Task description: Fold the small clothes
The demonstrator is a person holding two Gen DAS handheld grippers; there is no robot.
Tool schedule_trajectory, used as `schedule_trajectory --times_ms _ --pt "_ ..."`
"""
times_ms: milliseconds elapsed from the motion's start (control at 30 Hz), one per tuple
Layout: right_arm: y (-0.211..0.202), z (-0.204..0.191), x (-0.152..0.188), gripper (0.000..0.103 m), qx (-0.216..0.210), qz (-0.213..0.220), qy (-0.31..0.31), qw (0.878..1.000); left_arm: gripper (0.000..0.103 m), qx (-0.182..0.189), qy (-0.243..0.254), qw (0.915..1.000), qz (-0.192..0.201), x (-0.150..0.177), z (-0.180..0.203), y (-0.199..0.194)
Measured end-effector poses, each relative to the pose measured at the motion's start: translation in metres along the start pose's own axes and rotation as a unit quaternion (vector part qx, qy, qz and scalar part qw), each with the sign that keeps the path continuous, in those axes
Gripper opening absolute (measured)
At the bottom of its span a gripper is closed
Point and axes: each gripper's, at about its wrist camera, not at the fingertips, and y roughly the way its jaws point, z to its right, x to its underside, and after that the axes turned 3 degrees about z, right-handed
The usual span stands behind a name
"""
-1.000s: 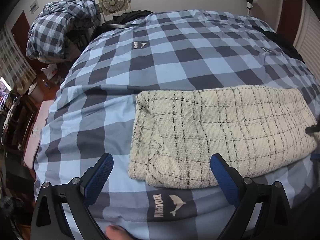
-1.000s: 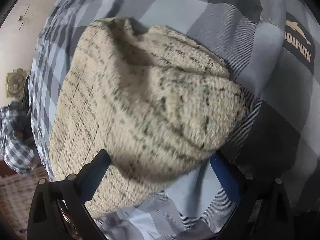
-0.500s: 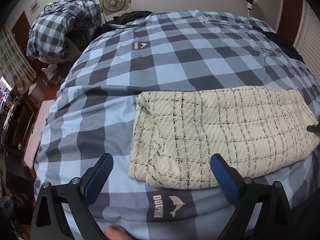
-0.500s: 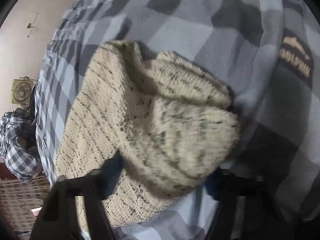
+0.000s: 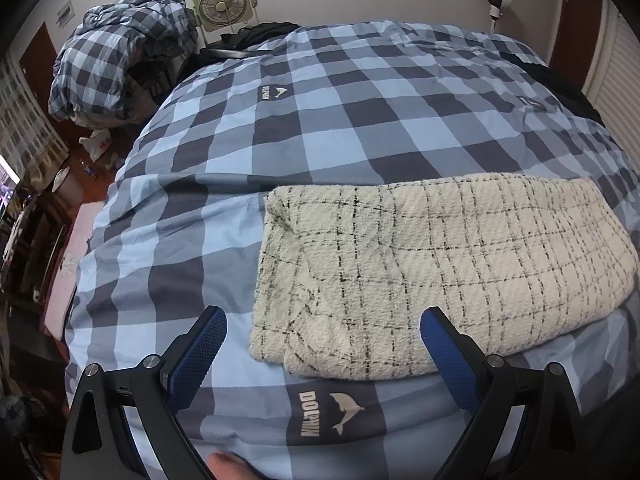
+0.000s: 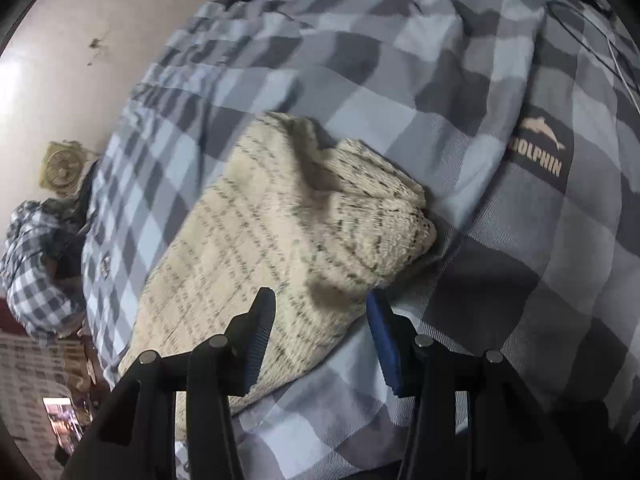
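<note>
A cream knitted garment with thin black checks lies folded into a long band across the near part of the blue checked bed cover. My left gripper hovers open over the garment's left near corner, its blue pads apart and touching nothing. In the right wrist view the garment's other end is bunched into a raised hump. My right gripper has its jaws closing, with the garment's near edge filling the gap between the pads, which press on it.
A heap of checked bedding and a box fan stand at the back left by the wall. The floor to the left of the bed holds clutter. A fingertip shows at the bottom edge.
The right gripper's jaws went from wide open to narrowed on the garment's end, and it rose, so the bed looks farther away. The left gripper has not moved.
</note>
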Motion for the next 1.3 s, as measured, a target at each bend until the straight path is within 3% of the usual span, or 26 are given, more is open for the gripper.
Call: schedule_trajectory --times_ms 100,133,267,467,567,733,833,967,1167,1300 --pt "0.002 -0.004 -0.002 0.068 -0.041 -0.013 -0.004 0.999 0.098 0.002 0.002 1.0 0.0 0.0 0.001 0.0" --pt "0.006 -0.002 -0.004 0.07 -0.067 -0.025 0.006 0.997 0.098 0.002 0.002 1.0 -0.001 0.0 0.001 0.0" --pt "0.023 0.014 -0.02 0.071 -0.118 -0.077 0.049 0.989 0.098 0.004 0.002 1.0 -0.004 0.0 0.001 0.001" --pt "0.074 0.028 -0.022 0.071 -0.111 -0.206 0.094 0.968 0.098 0.004 0.003 1.0 -0.008 -0.001 0.003 0.004" --pt "0.078 0.03 -0.024 0.071 -0.078 -0.186 0.097 0.975 0.098 0.002 0.006 0.9999 -0.011 0.0 0.003 0.006" --pt "0.08 0.041 -0.037 0.071 -0.067 -0.138 0.128 0.98 0.098 0.002 0.006 0.9999 -0.013 0.0 0.003 0.007" --pt "0.065 0.036 -0.033 0.071 -0.07 -0.124 0.116 0.983 0.098 0.002 0.003 0.9999 -0.014 0.001 0.002 0.008" --pt "0.039 0.027 -0.028 0.071 -0.066 -0.069 0.078 0.992 0.098 0.005 -0.002 0.9998 -0.02 0.001 0.001 0.011" --pt "0.068 0.019 -0.034 0.071 -0.034 -0.093 0.057 0.993 0.098 0.005 -0.002 0.9998 -0.019 0.0 0.001 0.011" --pt "0.078 0.012 -0.037 0.069 0.008 -0.097 0.039 0.995 0.098 0.005 -0.005 0.9997 -0.023 0.001 0.0 0.012"
